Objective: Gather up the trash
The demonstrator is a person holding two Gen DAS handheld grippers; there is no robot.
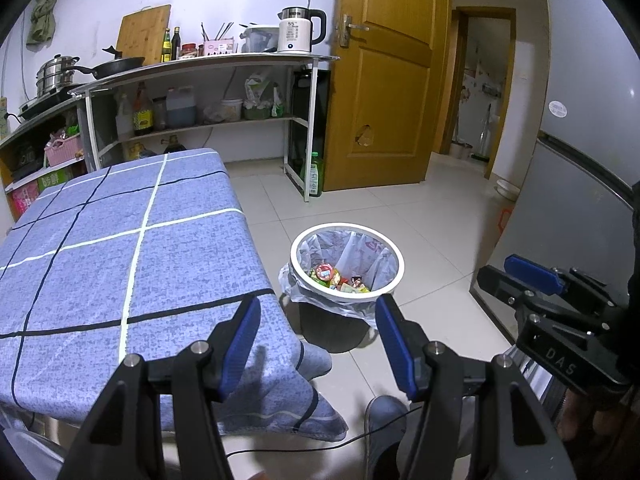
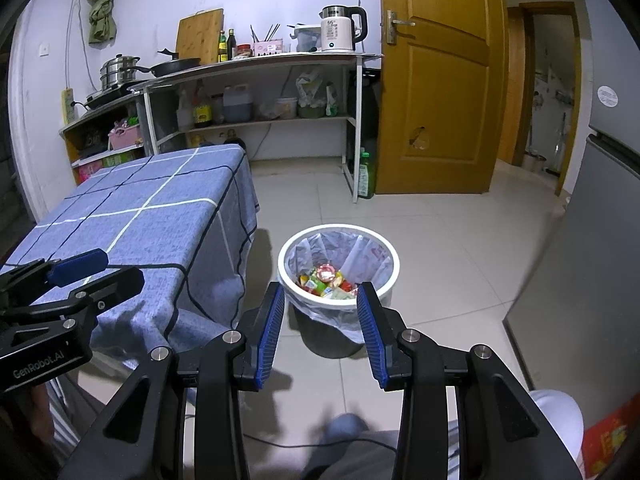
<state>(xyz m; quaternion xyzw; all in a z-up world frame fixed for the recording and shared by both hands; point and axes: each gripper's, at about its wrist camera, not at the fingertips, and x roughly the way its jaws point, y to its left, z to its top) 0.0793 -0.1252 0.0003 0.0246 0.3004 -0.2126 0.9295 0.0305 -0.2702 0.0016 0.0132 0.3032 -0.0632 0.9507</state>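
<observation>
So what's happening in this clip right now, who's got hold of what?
A person holds a two-finger tool in each hand, and both tools are open and empty. The left tool and the right tool point down toward the white-rimmed waste bin with a plastic liner on the tiled floor, which already contains colourful wrappers. The table with the blue checked cloth beside the bin shows no trash on the visible part of it.

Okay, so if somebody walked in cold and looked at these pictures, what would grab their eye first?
Probably the white-rimmed trash bin on the tiled floor, lined with a bag and holding colourful wrappers. Left of it stands the table under a blue checked cloth, and both grippers, left and right, hang open and empty.
</observation>
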